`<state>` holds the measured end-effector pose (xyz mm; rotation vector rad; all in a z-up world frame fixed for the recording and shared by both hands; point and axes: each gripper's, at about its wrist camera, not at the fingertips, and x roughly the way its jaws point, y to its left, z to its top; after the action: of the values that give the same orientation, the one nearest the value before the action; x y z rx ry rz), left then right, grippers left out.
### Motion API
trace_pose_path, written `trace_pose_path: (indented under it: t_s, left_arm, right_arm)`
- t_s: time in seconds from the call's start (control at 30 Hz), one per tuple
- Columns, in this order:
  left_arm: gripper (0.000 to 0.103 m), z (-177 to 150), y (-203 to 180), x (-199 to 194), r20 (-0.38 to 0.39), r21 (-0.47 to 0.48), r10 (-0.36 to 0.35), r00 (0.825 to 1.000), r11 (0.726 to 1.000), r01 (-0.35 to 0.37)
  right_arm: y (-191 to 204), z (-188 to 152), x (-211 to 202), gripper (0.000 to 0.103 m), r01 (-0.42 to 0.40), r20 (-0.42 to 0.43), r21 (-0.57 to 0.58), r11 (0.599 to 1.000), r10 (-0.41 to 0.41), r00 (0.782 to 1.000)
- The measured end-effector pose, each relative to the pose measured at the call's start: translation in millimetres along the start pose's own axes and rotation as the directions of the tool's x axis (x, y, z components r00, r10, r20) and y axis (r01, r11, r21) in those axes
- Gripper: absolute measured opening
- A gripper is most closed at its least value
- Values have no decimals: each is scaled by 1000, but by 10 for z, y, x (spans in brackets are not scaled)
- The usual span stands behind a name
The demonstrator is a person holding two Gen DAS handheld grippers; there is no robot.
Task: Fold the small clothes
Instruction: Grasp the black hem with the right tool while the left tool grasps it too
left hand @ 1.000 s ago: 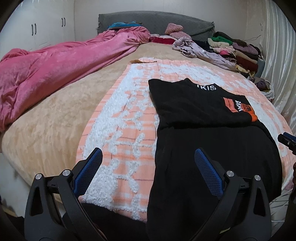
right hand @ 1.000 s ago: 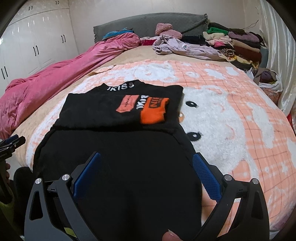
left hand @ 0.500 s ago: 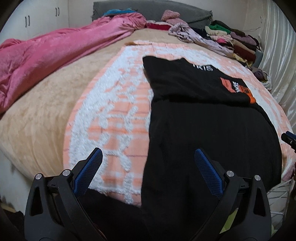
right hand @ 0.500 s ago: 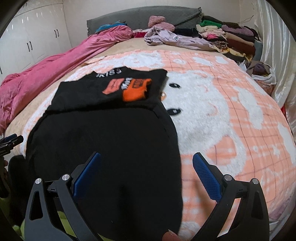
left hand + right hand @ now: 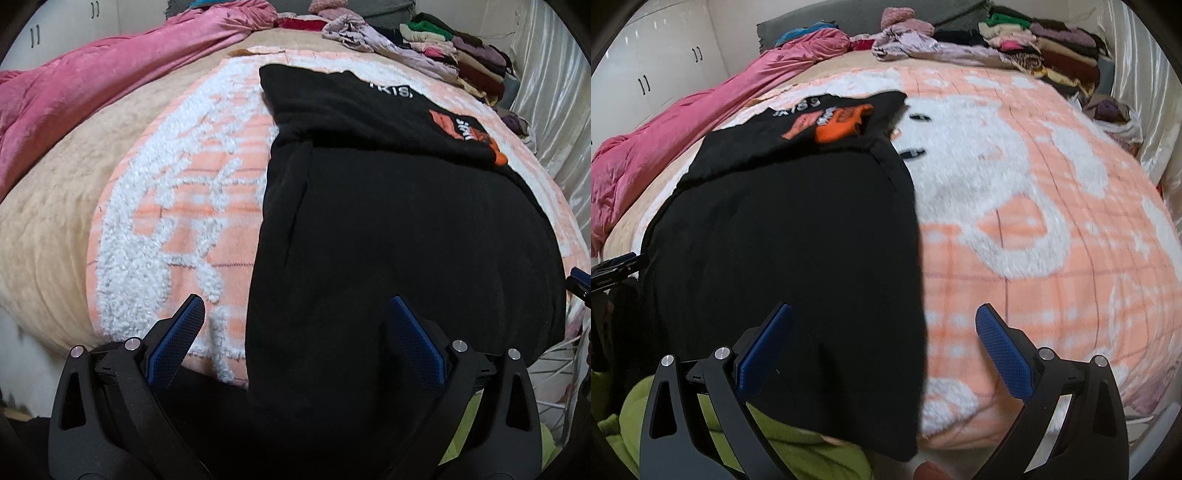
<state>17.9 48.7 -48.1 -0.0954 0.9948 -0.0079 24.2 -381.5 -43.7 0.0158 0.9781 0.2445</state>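
Two open grippers hovered over a black garment on the bed.

Both the left gripper (image 5: 291, 334) and the right gripper (image 5: 884, 338) had their blue fingers (image 5: 177, 341) wide apart and held nothing. The black garment (image 5: 399, 229) lay flat on the peach-and-white blanket (image 5: 177, 206), its far end folded back so that an orange print (image 5: 842, 123) showed — its near hem hung over the edge of the bed. The left gripper stood above the garment's left border, the right one above its right border. A pink quilt (image 5: 683, 136) lay along the far side, and a pile of clothes (image 5: 1034, 44) sat by the headboard — well apart from the garment.
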Motion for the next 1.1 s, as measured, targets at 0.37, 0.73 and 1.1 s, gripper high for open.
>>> trace_pose_path:
  t_s: [0.37, 0.73, 1.1]
  left_arm:
    - [93, -110, 175, -50, -20, -48, 7, 1000, 999, -8]
    - [83, -206, 149, 79, -76, -41, -34, 997, 999, 31]
    - [51, -232, 82, 20, -78, -19, -78, 994, 997, 77]
  right_arm:
    - [-123, -221, 48, 71, -34, -10, 71, 997, 35, 999]
    - [-46, -289, -26, 34, -139, -11, 21, 990, 139, 990]
    - [-27, -330, -35, 18, -181, -25, -26, 983, 180, 983]
